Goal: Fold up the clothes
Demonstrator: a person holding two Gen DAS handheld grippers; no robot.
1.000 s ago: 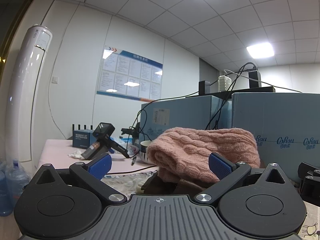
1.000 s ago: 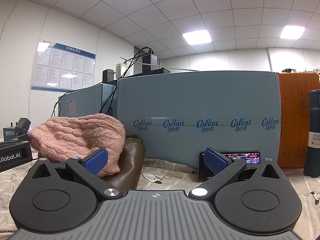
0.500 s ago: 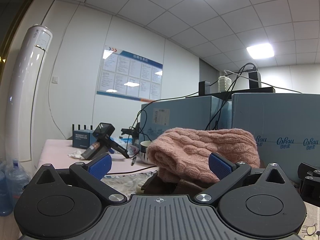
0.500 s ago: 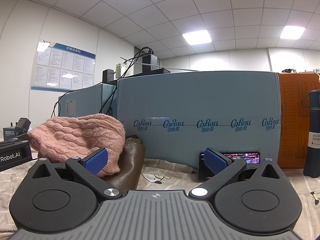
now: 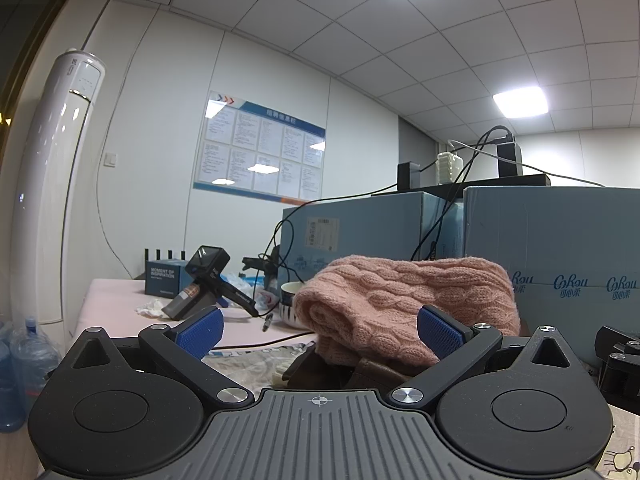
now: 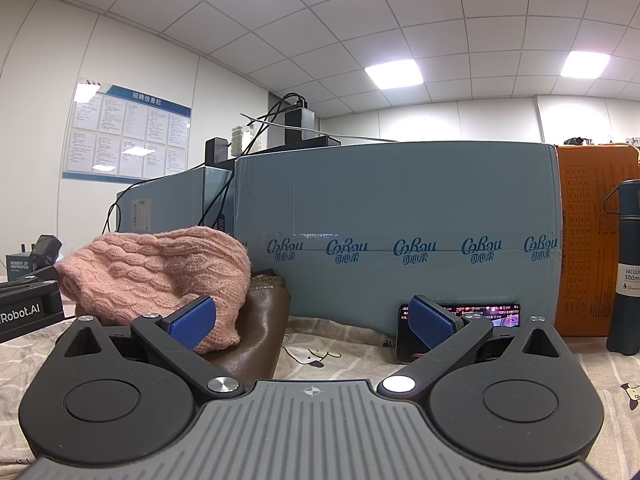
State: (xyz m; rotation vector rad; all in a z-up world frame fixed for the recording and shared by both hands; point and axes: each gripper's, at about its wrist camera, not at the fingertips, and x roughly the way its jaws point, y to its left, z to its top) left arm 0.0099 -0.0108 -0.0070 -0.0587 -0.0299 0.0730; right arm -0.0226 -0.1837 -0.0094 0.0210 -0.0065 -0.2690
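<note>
- The left claw (image 5: 319,329) sits low over the table, its blue pads (image 5: 199,331) spread wide and nothing between them.
- The right claw (image 6: 312,322) is likewise released, its blue pads (image 6: 192,322) far apart and empty.
- The pink cable-knit sweater (image 5: 404,304) lies bunched in a heap on top of a brown leather garment (image 6: 256,332), toward the back of the table, close against the blue cartons.
- In the right wrist view, the sweater (image 6: 160,272) lies to the left of the claw's centre line, partly behind the left pad; whether pad and knit touch cannot be told.
- The table is covered with a beige cloth printed with cartoon animals (image 6: 332,354).
- Two blue cartons (image 6: 400,236) printed with a repeated logo stand along the back edge; an orange box (image 6: 588,240) stands beside them on the right.
- A phone (image 6: 480,320) with a lit screen leans against the carton's base, partly behind the right claw's right pad.
- A dark flask (image 6: 626,268) stands at the table's right edge.
- Toward the far left corner lie a handheld black device (image 5: 200,284), a small dark box (image 5: 164,278), a bowl (image 5: 290,302) and some cables.
- A tall white air conditioner (image 5: 56,184) stands by the wall beyond the table's left edge.
</note>
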